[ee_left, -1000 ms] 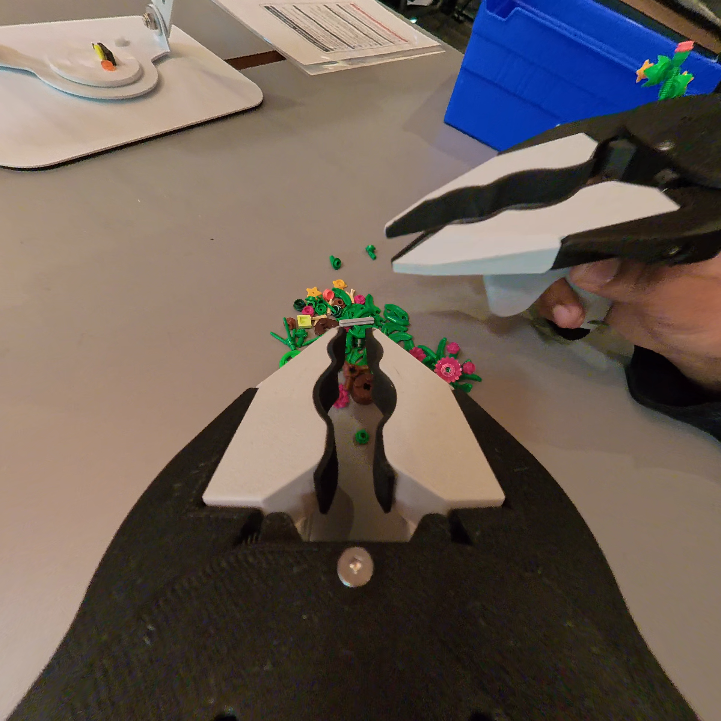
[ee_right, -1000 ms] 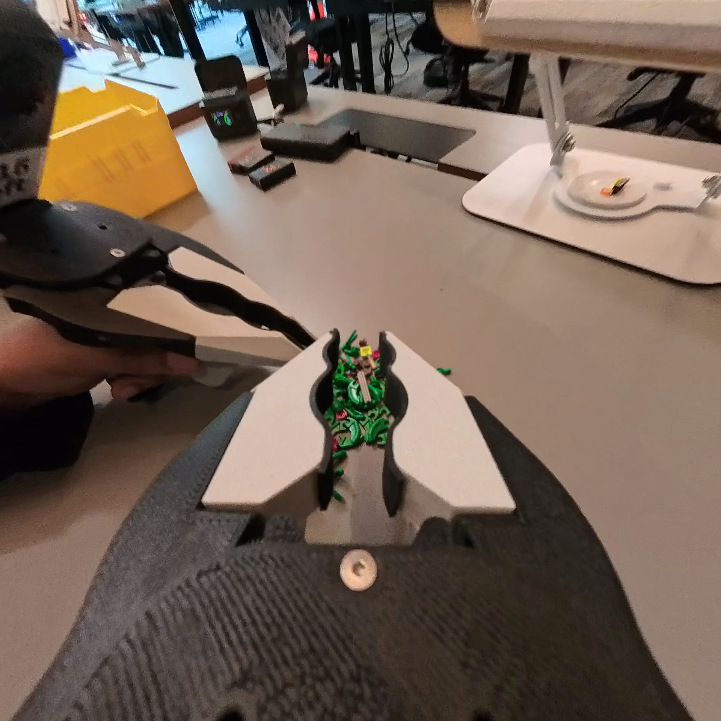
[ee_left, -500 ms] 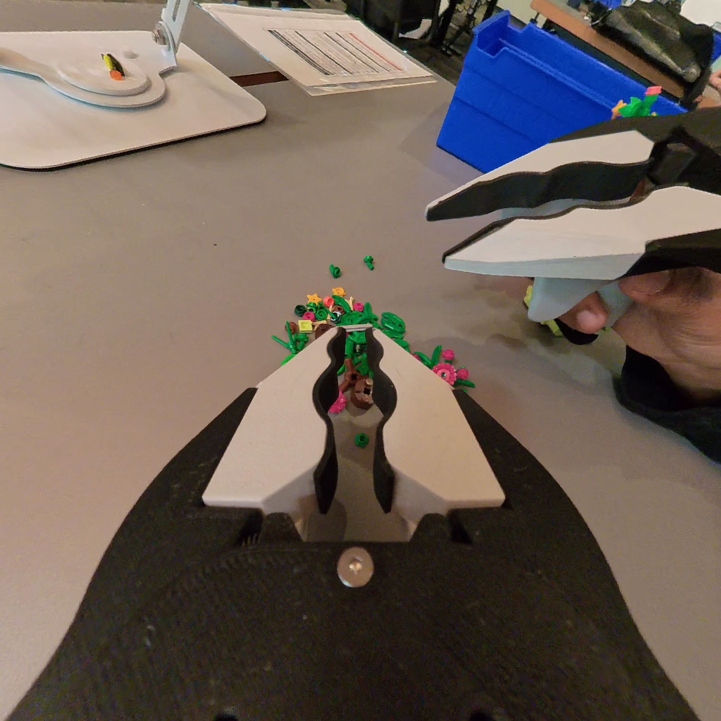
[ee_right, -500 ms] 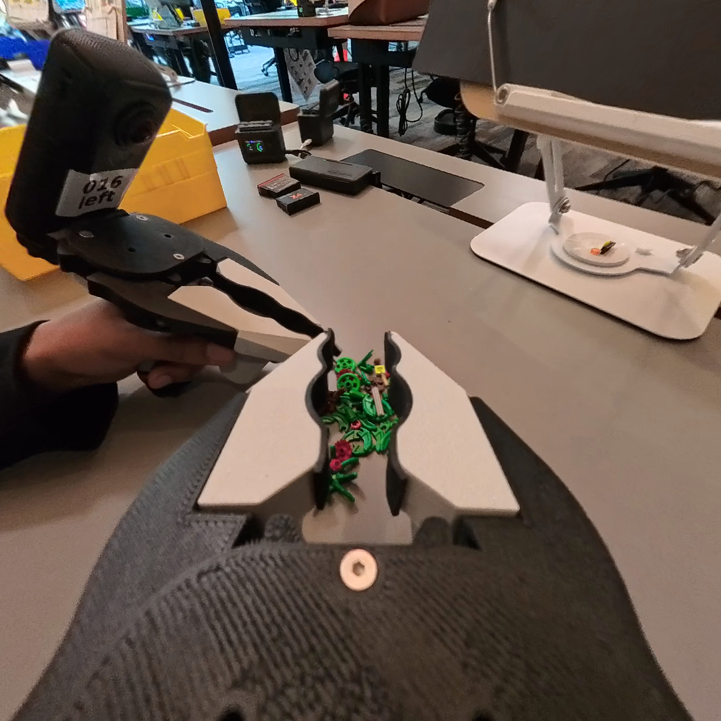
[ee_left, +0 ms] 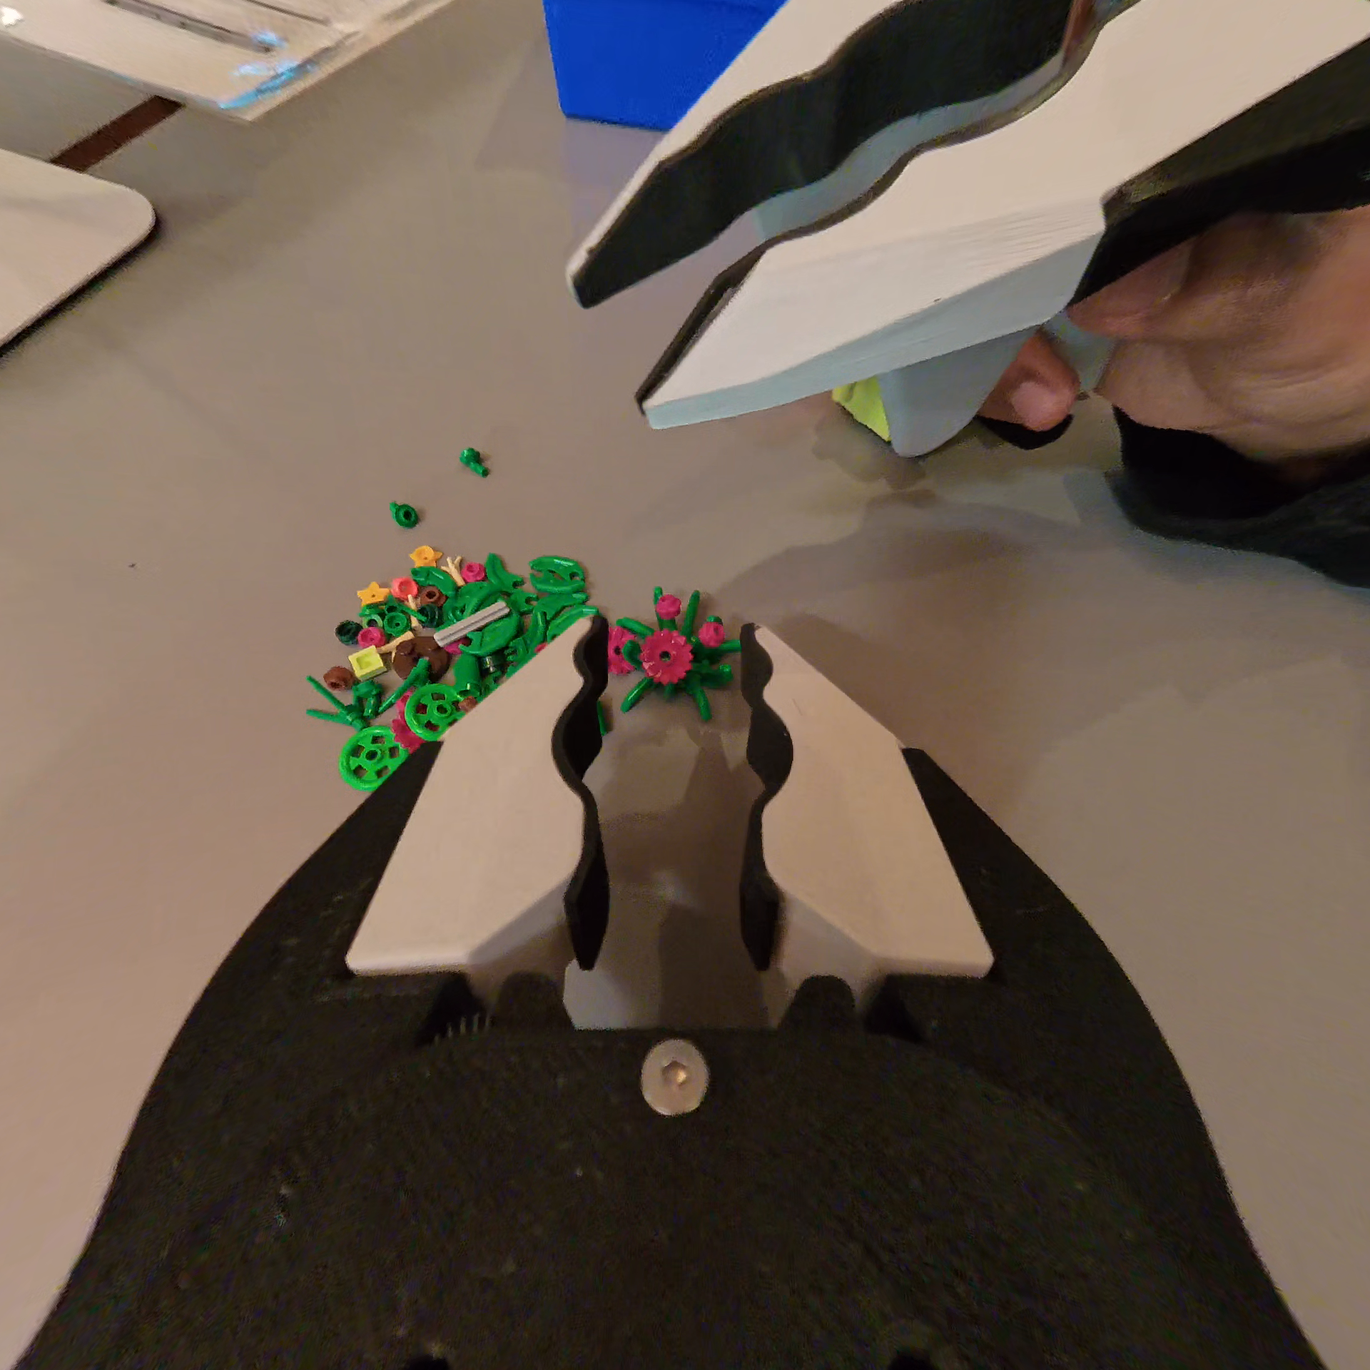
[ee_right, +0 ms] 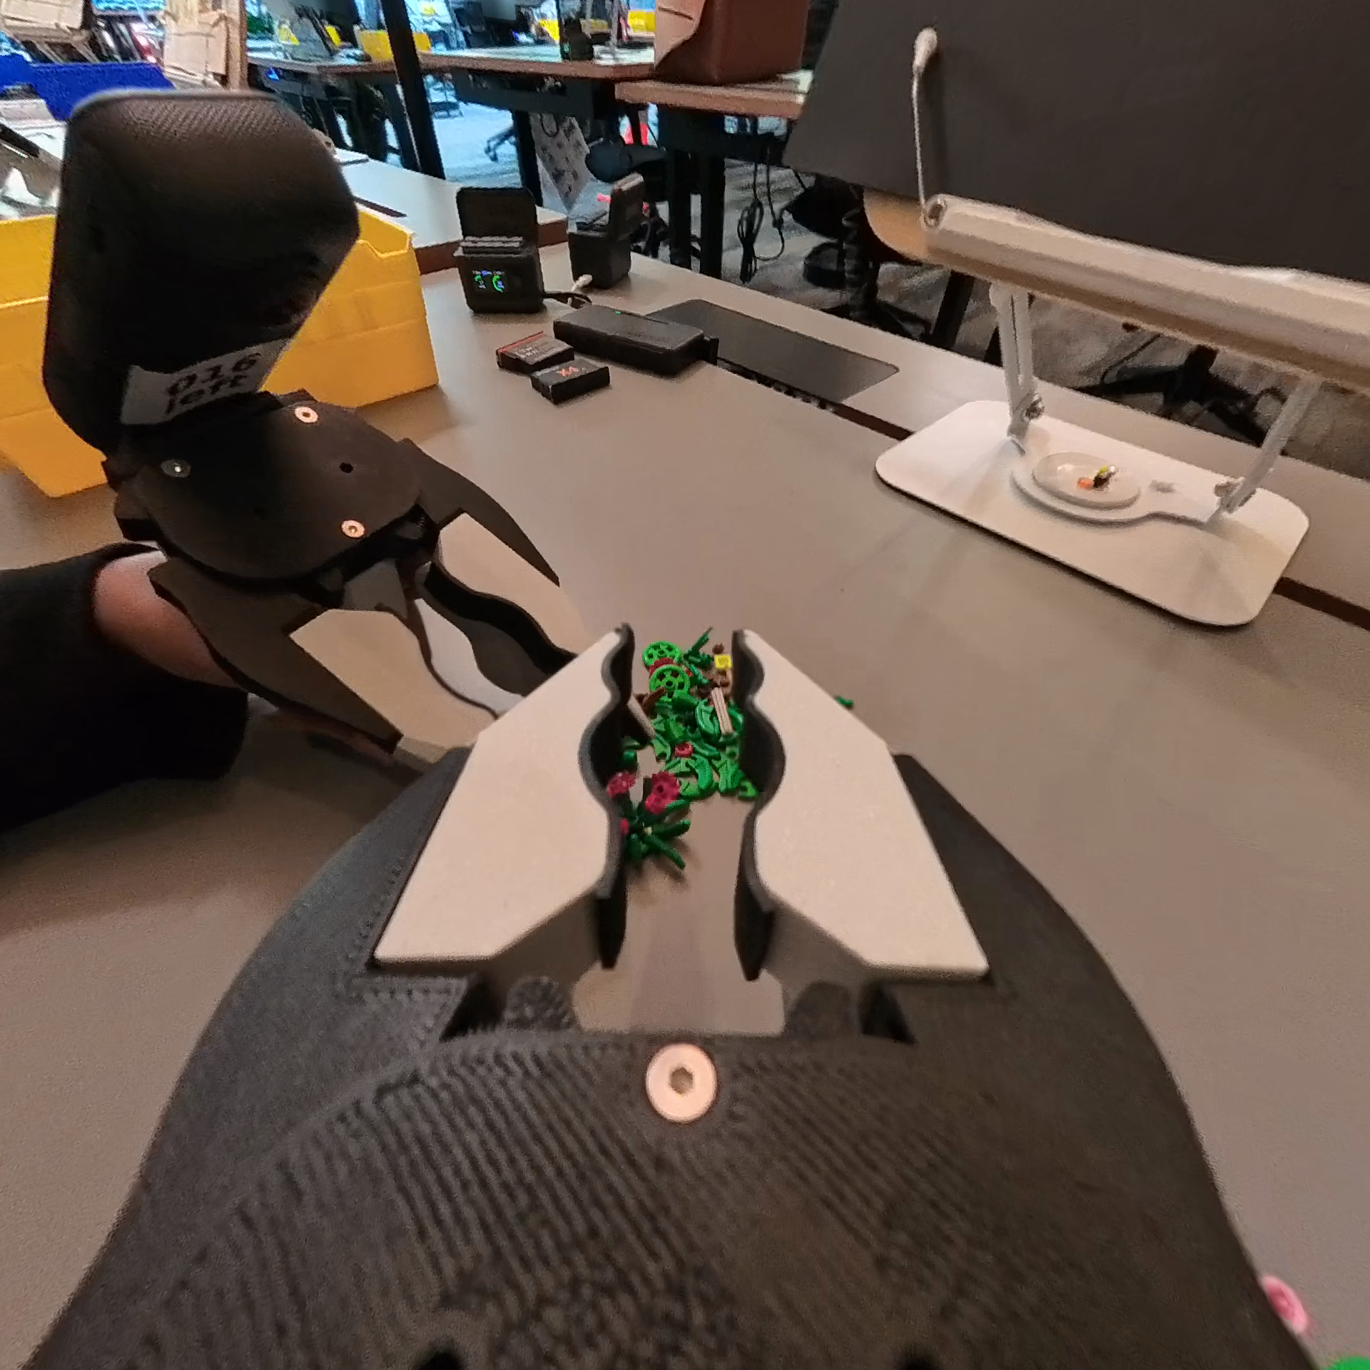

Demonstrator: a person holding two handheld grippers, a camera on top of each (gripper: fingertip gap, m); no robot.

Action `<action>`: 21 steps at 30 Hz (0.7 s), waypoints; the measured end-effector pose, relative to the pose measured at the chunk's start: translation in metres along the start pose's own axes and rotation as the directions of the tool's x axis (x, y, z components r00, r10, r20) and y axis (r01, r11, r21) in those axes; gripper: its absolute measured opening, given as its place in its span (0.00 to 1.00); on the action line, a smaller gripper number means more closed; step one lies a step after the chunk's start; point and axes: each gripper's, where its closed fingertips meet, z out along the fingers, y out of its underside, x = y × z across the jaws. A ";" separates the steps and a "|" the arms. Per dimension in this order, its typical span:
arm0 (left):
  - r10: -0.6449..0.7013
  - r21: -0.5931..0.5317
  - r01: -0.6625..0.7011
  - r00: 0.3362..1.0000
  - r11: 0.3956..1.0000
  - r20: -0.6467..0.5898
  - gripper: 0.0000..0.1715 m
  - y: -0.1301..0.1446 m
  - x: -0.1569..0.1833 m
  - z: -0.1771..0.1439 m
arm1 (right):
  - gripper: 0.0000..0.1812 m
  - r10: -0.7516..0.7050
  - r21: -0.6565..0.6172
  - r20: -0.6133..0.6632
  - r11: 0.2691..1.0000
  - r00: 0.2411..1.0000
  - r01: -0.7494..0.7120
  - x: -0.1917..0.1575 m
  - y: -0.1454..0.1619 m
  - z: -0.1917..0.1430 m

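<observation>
Shifted right off the loose pile; left gripper parted, empty, tips flanking the pink flower cluster on the table. Right gripper above, likewise parted and empty. Best kept centred on the cluster, clear of the pile.

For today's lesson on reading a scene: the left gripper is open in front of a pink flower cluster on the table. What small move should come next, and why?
Probably ease the left gripper forward and down so its open jaws straddle the flower cluster. The cluster lies just past the fingertips, lined up with the gap, a little apart from the pile, and the right gripper hangs open above.
</observation>
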 end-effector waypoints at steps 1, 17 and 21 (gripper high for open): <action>-0.006 -0.007 0.006 1.000 1.000 -0.001 0.18 0.001 0.000 0.001 | 0.13 0.014 -0.010 -0.002 1.000 1.000 -0.014 0.000 0.003 -0.001; 0.164 -0.155 -0.153 0.985 0.976 0.060 0.15 0.019 0.007 0.014 | 0.10 0.183 -0.245 0.012 0.954 0.983 -0.175 -0.009 0.070 0.002; 0.189 -0.150 -0.183 0.982 0.971 0.023 0.15 0.019 0.014 0.014 | 0.10 0.233 -0.259 0.027 0.941 0.972 -0.218 -0.010 0.074 -0.003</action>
